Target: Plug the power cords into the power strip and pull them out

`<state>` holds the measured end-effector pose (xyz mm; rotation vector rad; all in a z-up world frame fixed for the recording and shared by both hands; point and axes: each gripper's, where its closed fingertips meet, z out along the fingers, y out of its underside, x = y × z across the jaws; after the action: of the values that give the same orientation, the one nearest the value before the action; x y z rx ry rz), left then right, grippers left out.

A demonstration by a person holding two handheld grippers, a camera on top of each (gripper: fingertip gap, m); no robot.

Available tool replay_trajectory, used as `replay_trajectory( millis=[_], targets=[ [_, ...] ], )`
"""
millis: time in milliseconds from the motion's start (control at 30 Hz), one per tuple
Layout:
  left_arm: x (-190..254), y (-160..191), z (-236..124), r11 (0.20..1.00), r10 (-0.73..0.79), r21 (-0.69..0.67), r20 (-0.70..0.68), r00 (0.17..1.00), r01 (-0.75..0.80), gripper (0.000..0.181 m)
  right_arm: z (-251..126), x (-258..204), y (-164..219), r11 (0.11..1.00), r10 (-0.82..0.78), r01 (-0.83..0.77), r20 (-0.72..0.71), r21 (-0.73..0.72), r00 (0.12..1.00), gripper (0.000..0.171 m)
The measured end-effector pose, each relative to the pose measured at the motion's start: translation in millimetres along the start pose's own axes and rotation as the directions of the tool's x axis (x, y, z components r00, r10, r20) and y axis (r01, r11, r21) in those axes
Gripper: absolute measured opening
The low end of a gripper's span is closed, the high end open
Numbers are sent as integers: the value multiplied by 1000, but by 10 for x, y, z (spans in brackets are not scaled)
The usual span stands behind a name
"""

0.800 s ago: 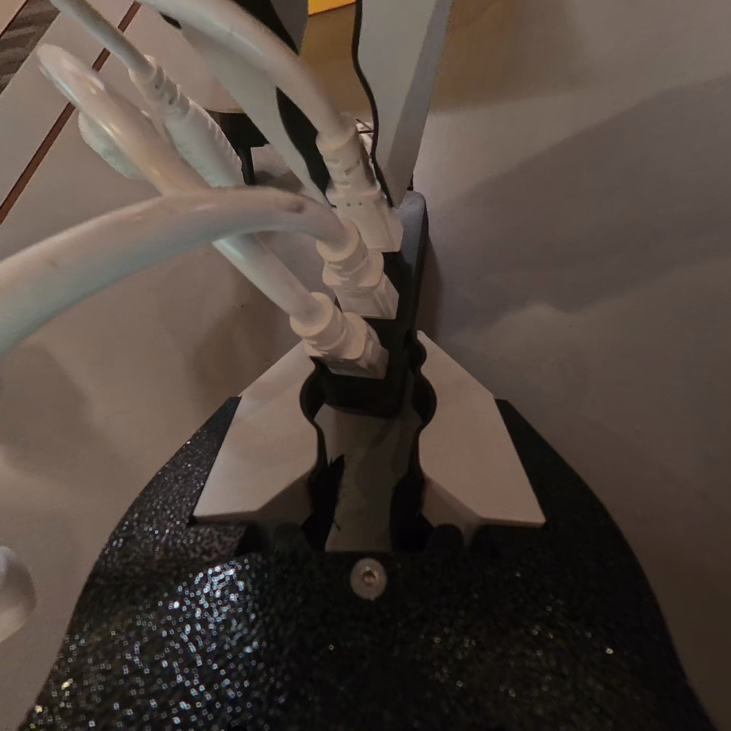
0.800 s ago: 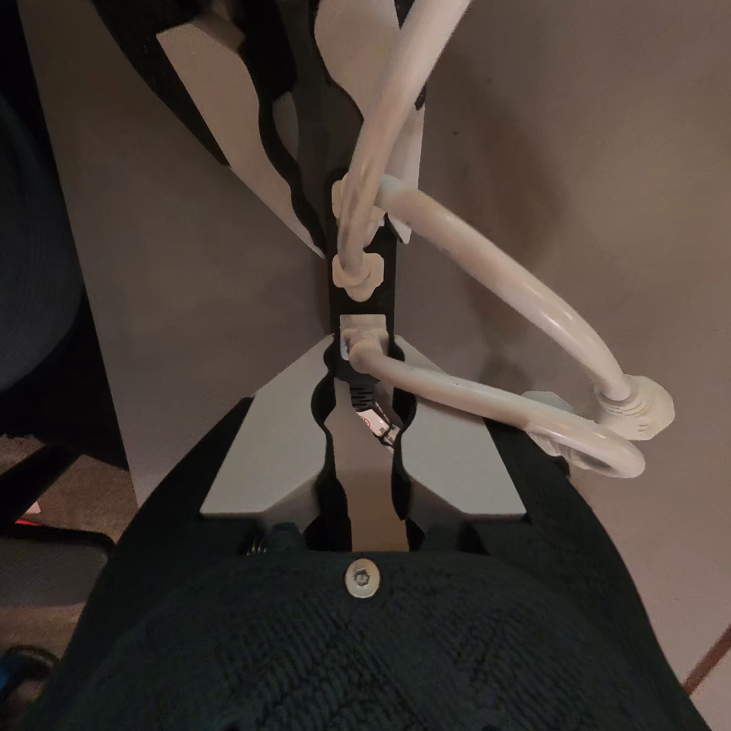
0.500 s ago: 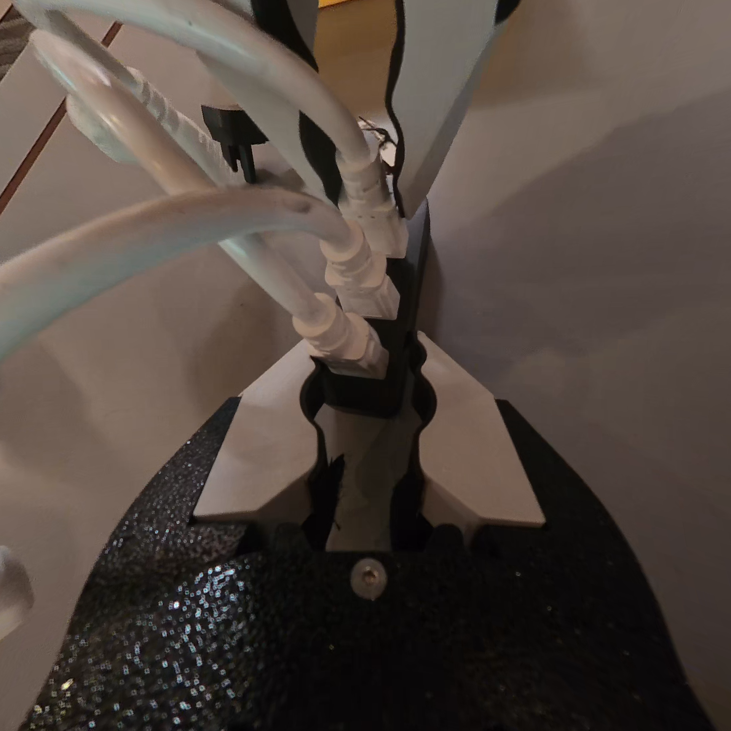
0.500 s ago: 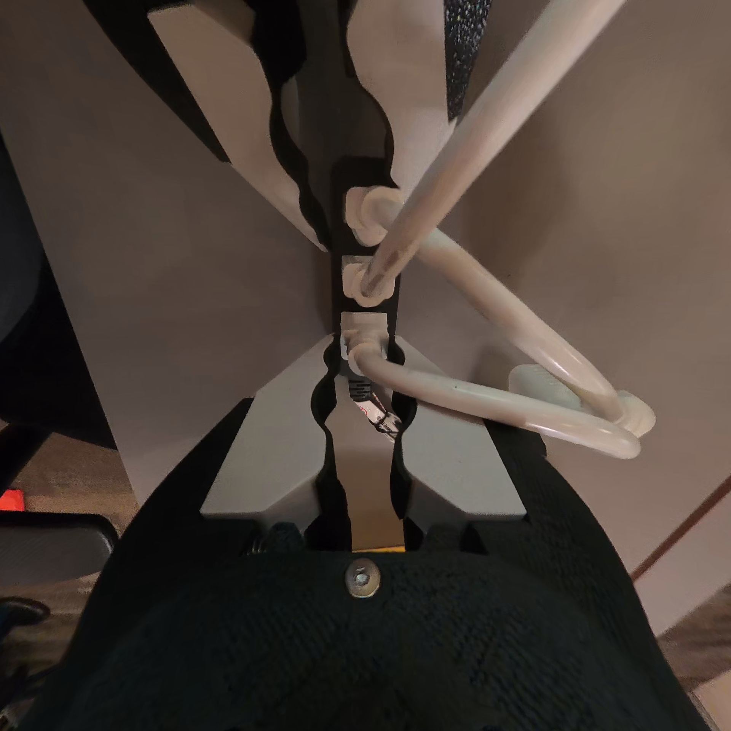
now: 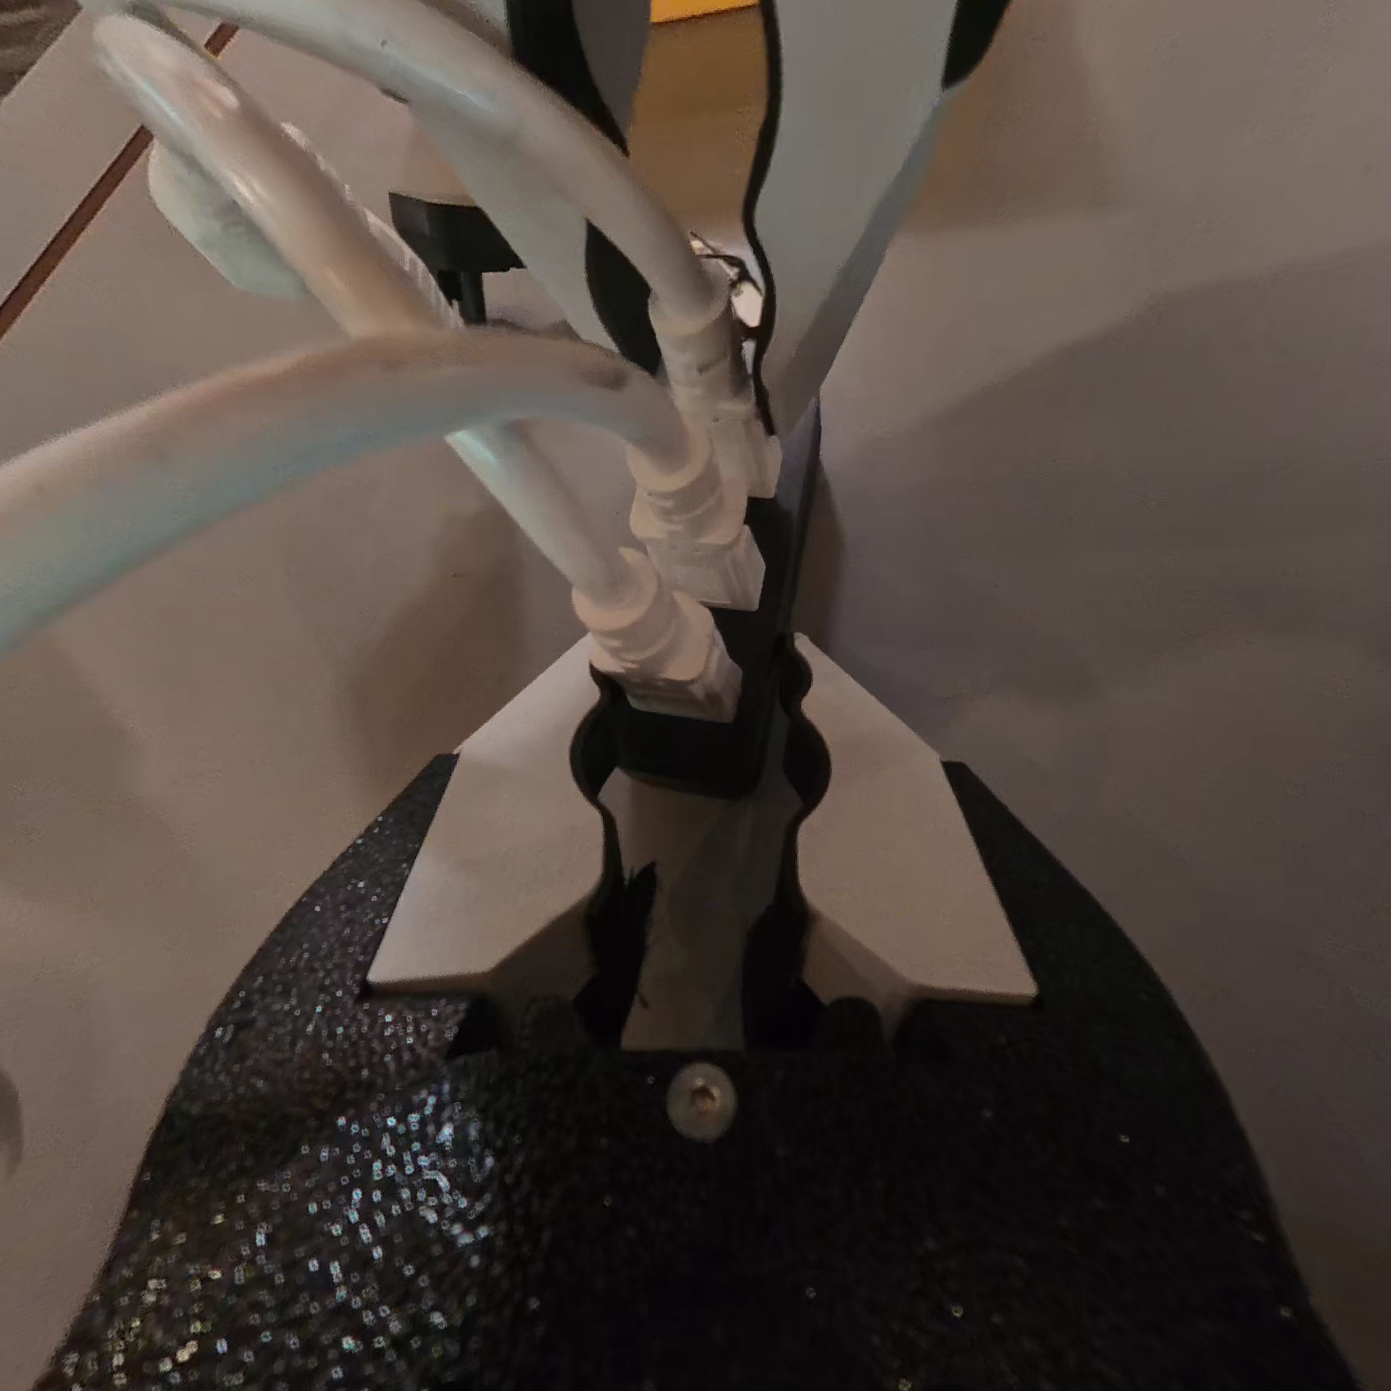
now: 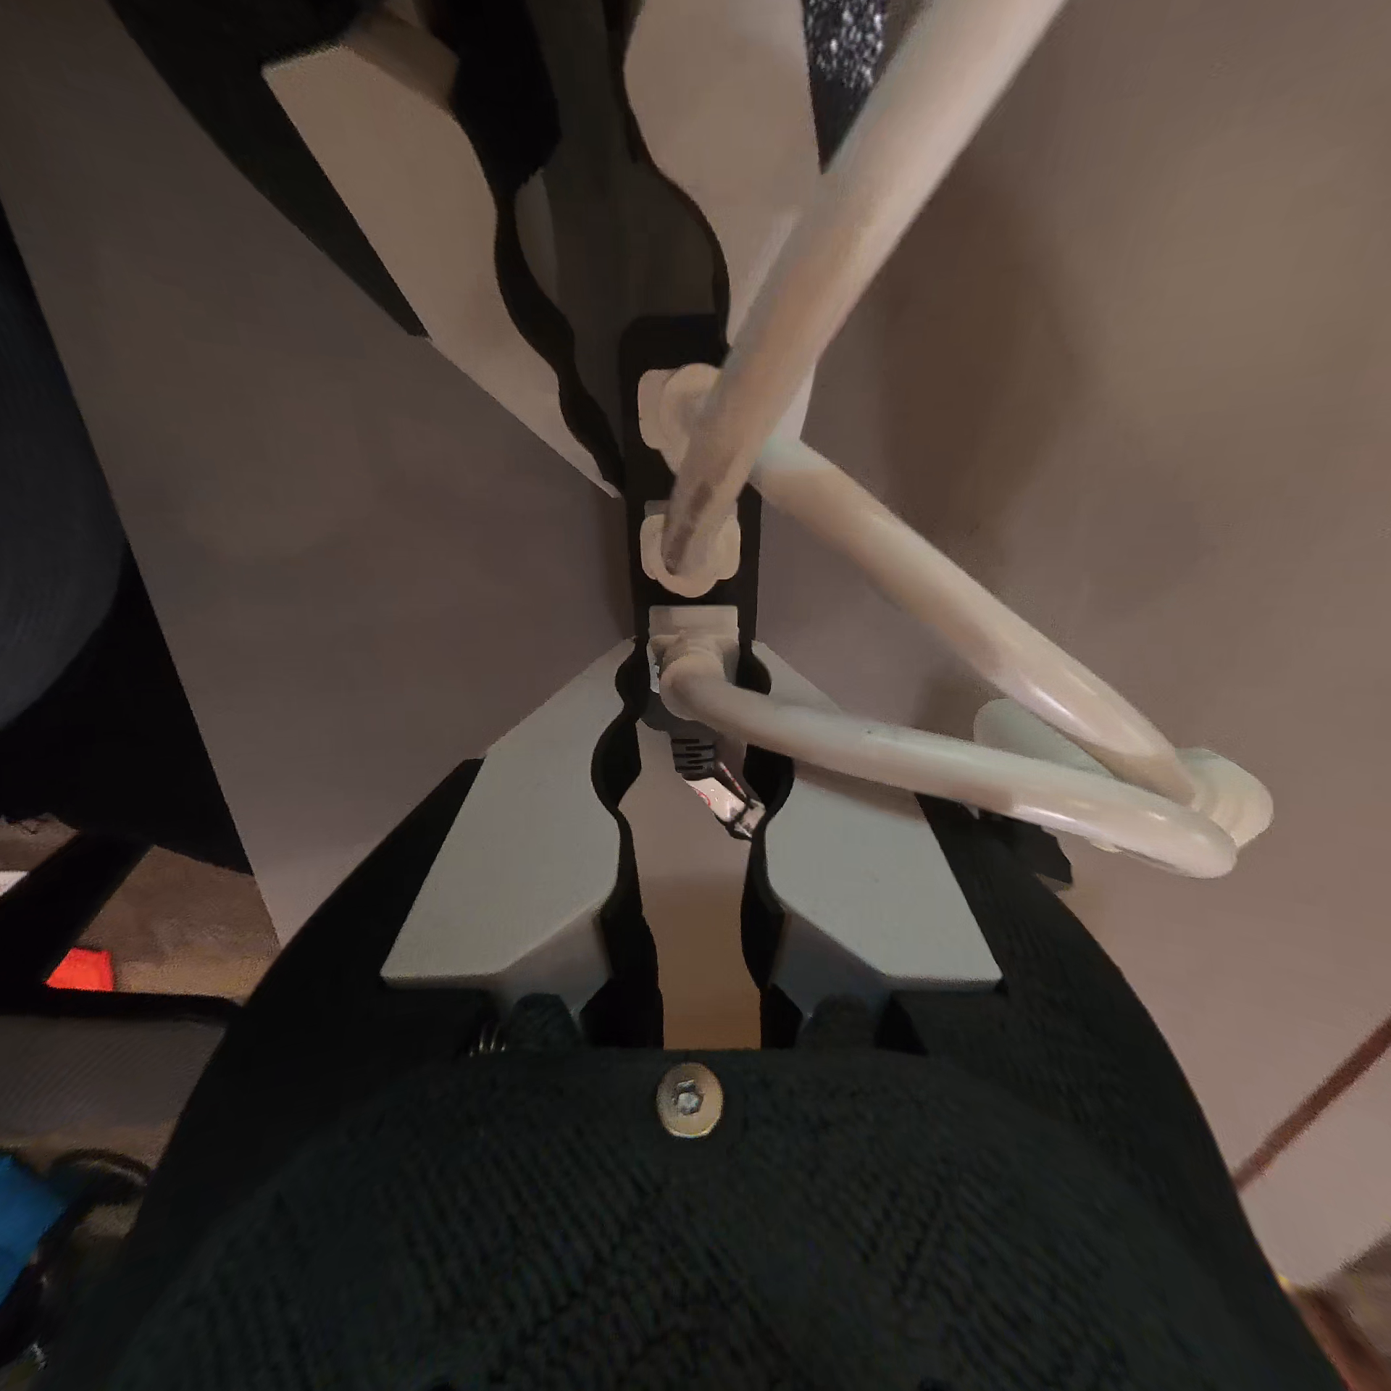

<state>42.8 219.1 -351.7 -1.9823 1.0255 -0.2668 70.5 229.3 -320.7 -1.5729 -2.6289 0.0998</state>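
A black power strip (image 5: pixel 760 602) is held between my two grippers, one at each end. Three white plugs (image 5: pixel 677 655) sit in its sockets, and their thick white cords (image 5: pixel 316 421) curve off to the left. My left gripper (image 5: pixel 696 722) is shut on the strip's near end. My right gripper (image 5: pixel 828 188) clamps the far end. In the right wrist view my right gripper (image 6: pixel 692 677) is shut on the strip (image 6: pixel 636 497), with the plugs (image 6: pixel 689 628) facing the camera. The cords (image 6: pixel 941 760) loop to the right, and the left gripper (image 6: pixel 451 226) holds the far end.
The beige tabletop (image 5: pixel 1091 527) lies under the strip, with a dark seam line (image 5: pixel 98 203) at the far left. A small black object (image 5: pixel 451 233) lies behind the cords. The table edge (image 6: pixel 188 677) drops to a floor with a red item (image 6: pixel 79 971). Some 5 centimetres of space lies between my two pairs of fingers.
Both grippers have kept their hold on the strip. The strip and grippers have shifted over the table, the two grippers look closer together, and the cord loops have swung.
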Motion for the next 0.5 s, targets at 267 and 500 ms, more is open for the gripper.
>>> replay_trajectory(
  millis=[267, 500],
  targets=[
    [71, -31, 3, 998, -33, 50, -50, 998, 35, 39, -12, -82, 106, 999, 4, -5, 24, 39, 1000, 23],
    [72, -33, 2, 997, -43, 56, -56, 998, 47, 39, 23, -67, 26, 998, -22, 21, 0, -66, 1000, 22]
  ],
)
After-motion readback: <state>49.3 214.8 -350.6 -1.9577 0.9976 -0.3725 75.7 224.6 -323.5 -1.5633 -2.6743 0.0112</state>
